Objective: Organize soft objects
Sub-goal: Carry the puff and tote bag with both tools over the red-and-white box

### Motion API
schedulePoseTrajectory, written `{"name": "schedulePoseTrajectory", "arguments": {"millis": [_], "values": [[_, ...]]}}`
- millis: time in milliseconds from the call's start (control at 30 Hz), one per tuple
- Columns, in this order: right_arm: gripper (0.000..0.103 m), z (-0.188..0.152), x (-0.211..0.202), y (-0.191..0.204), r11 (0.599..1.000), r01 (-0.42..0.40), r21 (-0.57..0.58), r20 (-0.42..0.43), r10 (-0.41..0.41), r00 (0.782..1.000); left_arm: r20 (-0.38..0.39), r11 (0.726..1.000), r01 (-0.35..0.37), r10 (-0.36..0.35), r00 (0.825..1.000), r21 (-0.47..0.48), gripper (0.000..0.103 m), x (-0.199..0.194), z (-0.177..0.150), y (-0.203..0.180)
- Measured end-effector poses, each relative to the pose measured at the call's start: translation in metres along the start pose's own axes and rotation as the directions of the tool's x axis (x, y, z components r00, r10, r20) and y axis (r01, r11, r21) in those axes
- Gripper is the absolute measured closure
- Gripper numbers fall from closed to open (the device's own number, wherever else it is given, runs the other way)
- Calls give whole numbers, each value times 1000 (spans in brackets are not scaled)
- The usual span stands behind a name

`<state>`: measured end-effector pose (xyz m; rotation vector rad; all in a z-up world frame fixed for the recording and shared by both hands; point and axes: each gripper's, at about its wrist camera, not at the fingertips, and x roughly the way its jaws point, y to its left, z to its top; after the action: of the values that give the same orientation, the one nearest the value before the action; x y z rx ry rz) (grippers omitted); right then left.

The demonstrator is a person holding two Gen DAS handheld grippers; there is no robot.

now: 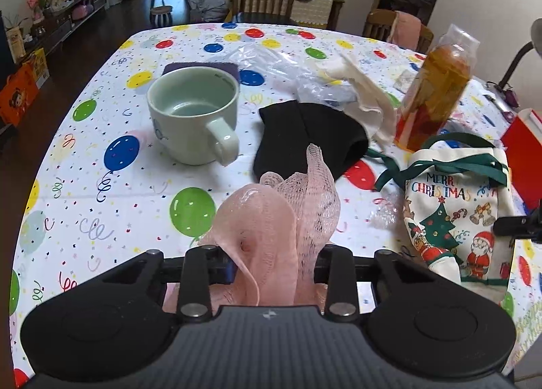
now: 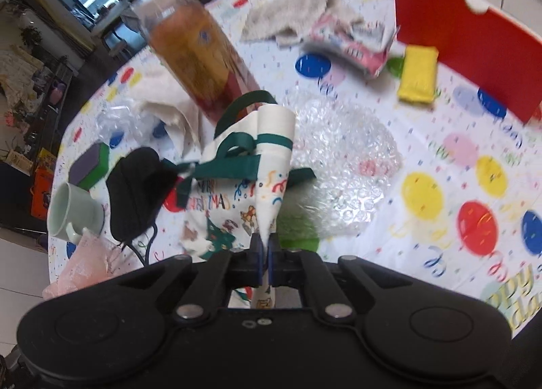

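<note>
A pink mesh bath sponge (image 1: pixel 271 213) fills the gap of my left gripper (image 1: pixel 274 263), whose pads press into it from both sides; its netting bulges up in front of the camera. A cream "Merry Christmas" cloth bag (image 1: pixel 457 219) with green straps lies to its right. My right gripper (image 2: pixel 266 253) is shut on a folded edge of that bag (image 2: pixel 271 158), which rises off the balloon-print tablecloth (image 2: pixel 440 236). A black cloth (image 1: pixel 305 138) lies just behind the pink sponge. A white cloth (image 1: pixel 366 94) is crumpled further back.
A pale green mug (image 1: pixel 193 114) stands left of the black cloth. A tall clear bottle (image 1: pixel 437 91) stands behind the bag. Bubble wrap (image 2: pixel 345 165), a yellow sponge (image 2: pixel 418 74), a red box (image 2: pixel 467 47), a purple-green sponge (image 2: pixel 89 165) and a pink packet (image 2: pixel 355 47) lie around.
</note>
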<state>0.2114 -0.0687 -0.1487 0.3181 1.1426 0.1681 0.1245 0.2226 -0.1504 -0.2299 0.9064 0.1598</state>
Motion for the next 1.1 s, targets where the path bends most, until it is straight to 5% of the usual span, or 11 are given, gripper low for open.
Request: {"name": "schedulePoseTrajectory", "arguments": {"millis": [300,633,1100], "values": [[102,8,-41,-16,995,-76,-60,47,79,996,69,1000,21,-22,997,18,70,-41,18,-20],[102,35,-103,-40,965,-203,-163,123,224,967,129,996,72,-79,989,55,70,-67,51,-73],[102,124,-140,-108,972,-174,-157,327,217,920,178,959,150,-195,964,240,70,-63,128,-192]]}}
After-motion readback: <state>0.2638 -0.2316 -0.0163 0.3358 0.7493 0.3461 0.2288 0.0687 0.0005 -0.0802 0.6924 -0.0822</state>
